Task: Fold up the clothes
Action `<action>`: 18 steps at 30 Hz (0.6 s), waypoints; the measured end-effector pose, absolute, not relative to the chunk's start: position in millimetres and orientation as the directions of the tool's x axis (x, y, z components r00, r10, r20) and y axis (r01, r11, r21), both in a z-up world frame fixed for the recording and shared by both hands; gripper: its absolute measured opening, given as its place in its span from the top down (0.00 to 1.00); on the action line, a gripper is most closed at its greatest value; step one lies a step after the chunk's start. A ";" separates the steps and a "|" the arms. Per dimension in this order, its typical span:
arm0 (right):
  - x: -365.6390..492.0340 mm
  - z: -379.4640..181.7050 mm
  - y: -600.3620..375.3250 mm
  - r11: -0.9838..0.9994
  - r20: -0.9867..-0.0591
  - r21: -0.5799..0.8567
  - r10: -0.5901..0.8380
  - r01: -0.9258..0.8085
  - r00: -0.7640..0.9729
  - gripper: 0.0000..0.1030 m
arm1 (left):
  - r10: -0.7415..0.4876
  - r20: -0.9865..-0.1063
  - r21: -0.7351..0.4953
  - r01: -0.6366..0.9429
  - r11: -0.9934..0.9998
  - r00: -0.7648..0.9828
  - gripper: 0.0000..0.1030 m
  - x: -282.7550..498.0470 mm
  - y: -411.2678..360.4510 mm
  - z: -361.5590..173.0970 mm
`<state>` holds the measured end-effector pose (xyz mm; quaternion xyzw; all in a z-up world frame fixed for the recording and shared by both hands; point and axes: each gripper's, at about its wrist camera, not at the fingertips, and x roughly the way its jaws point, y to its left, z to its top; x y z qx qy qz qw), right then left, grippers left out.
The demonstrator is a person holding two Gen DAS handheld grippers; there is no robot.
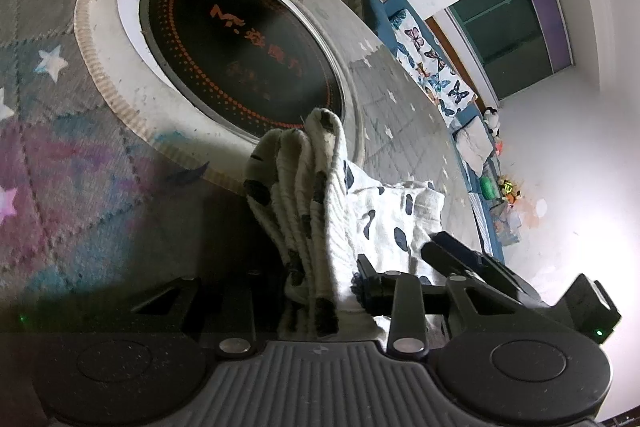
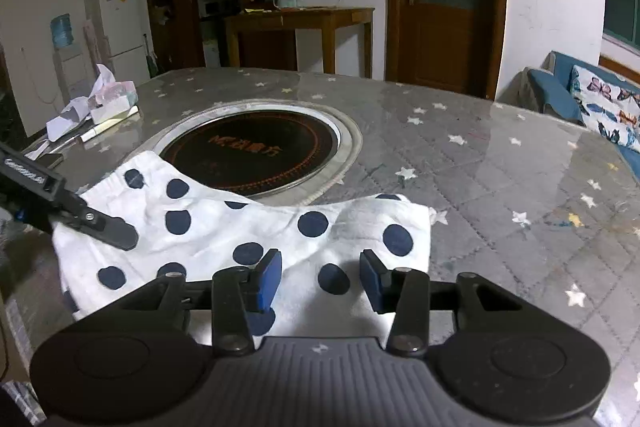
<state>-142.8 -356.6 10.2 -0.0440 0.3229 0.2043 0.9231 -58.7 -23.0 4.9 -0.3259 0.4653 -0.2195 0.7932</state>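
Observation:
A white cloth with dark blue dots [image 2: 224, 231] lies on the star-patterned table, just in front of the round black cooktop [image 2: 250, 157]. My left gripper [image 1: 316, 287] is shut on a bunched edge of the cloth [image 1: 308, 195], which stands up in folds between its fingers. In the right wrist view the left gripper [image 2: 100, 227] sits at the cloth's left edge. My right gripper [image 2: 320, 279] is open, its blue pads [image 2: 269, 277] just above the cloth's near edge, holding nothing.
A tissue box and papers [image 2: 100, 103] lie at the table's far left. A blue sofa with a butterfly cushion [image 2: 604, 107] stands to the right. A wooden side table [image 2: 304, 27] and door stand behind. The table [image 2: 500, 187] spreads to the right of the cloth.

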 end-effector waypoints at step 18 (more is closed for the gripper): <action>-111.6 -1.0 -366.8 0.942 -0.629 0.032 0.278 -0.333 0.726 0.57 | -0.640 -0.603 -0.698 0.073 0.712 0.477 0.65 -61.3 -25.8 8.5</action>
